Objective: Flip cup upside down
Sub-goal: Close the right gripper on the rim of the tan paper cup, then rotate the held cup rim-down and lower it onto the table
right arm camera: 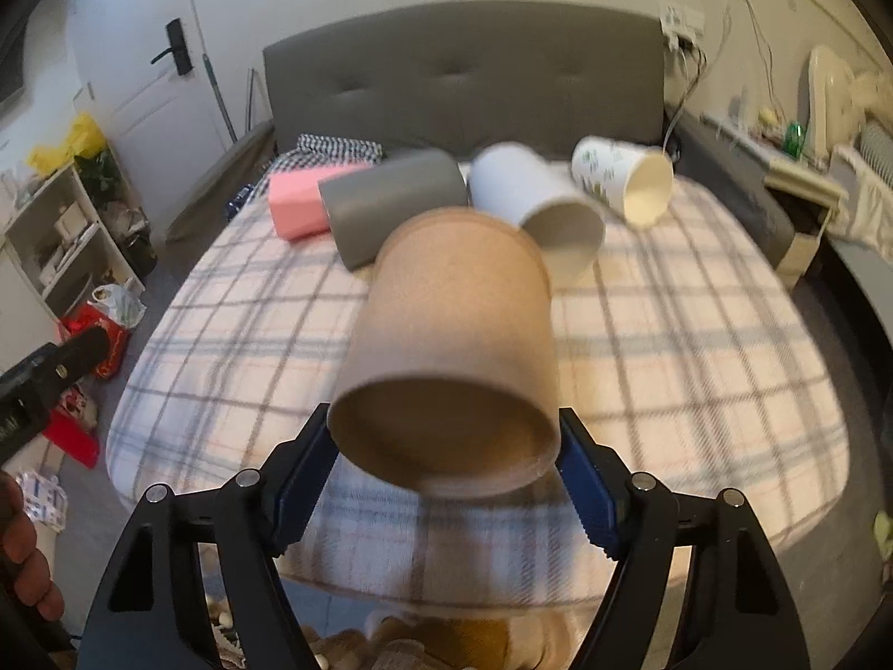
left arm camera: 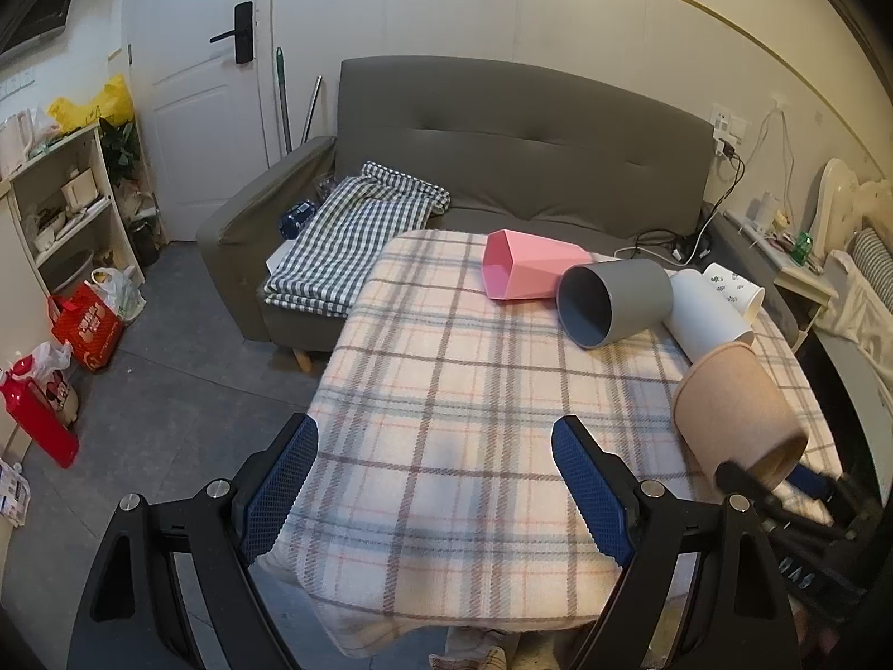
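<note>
My right gripper [right arm camera: 446, 463] is shut on a tan cup [right arm camera: 452, 335], clamped near its base and held above the plaid-covered table [right arm camera: 697, 368], lying roughly level with its mouth pointing away. In the left wrist view the same cup [left arm camera: 737, 413] is at the right, held in the air by the right gripper [left arm camera: 781, 480]. My left gripper [left arm camera: 435, 480] is open and empty above the table's near edge.
Several cups lie on their sides at the table's far end: pink [left arm camera: 527, 271], grey [left arm camera: 611, 301], white [left arm camera: 706, 312] and a leaf-patterned one [left arm camera: 737, 287]. A grey sofa [left arm camera: 502, 139] stands behind the table. Shelves [left arm camera: 61, 206] and bags [left arm camera: 83, 324] are on the left.
</note>
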Demonstrator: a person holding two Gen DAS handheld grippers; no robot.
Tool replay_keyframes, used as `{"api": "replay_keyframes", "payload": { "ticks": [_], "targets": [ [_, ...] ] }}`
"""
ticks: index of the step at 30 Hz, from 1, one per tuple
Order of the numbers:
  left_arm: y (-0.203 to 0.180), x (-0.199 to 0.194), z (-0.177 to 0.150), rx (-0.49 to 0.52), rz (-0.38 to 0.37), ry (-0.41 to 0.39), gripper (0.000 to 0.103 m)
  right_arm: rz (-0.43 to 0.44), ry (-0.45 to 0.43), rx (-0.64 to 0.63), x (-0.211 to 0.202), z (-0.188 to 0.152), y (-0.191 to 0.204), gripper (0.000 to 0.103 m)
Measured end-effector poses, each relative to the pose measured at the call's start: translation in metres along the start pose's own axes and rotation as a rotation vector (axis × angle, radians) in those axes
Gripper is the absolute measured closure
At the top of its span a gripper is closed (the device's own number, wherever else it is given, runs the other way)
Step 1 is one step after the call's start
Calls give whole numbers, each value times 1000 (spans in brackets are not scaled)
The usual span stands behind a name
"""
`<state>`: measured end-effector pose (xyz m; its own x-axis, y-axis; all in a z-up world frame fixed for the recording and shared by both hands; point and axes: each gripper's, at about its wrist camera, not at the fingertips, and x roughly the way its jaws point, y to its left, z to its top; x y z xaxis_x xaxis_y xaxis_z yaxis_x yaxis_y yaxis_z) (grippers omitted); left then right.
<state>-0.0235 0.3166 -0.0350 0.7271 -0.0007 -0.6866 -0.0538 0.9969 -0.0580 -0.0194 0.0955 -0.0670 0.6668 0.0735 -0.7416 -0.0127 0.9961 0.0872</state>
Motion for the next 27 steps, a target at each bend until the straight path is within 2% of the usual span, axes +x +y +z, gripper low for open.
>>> {"api": "replay_keyframes", "payload": {
  "ticks": [5, 12, 15, 21, 27],
  "targets": [
    [-1, 2, 1, -4, -2, 3, 14, -16, -55, -60, -12, 20, 3, 27],
    [-1, 5, 0, -12, -12, 10, 14, 8, -89, -112, -19, 42, 9, 28],
    [-1, 9, 0, -22, -16, 14, 14, 51, -63, -137, -20, 50, 15, 28],
    [-2, 16, 2, -45, -28, 21, 14, 52, 53, -194, -5, 47, 29, 28],
    [-7, 23, 2, -45, -54, 37, 14, 36, 98, -194, 16, 49, 31, 27]
  ]
}}
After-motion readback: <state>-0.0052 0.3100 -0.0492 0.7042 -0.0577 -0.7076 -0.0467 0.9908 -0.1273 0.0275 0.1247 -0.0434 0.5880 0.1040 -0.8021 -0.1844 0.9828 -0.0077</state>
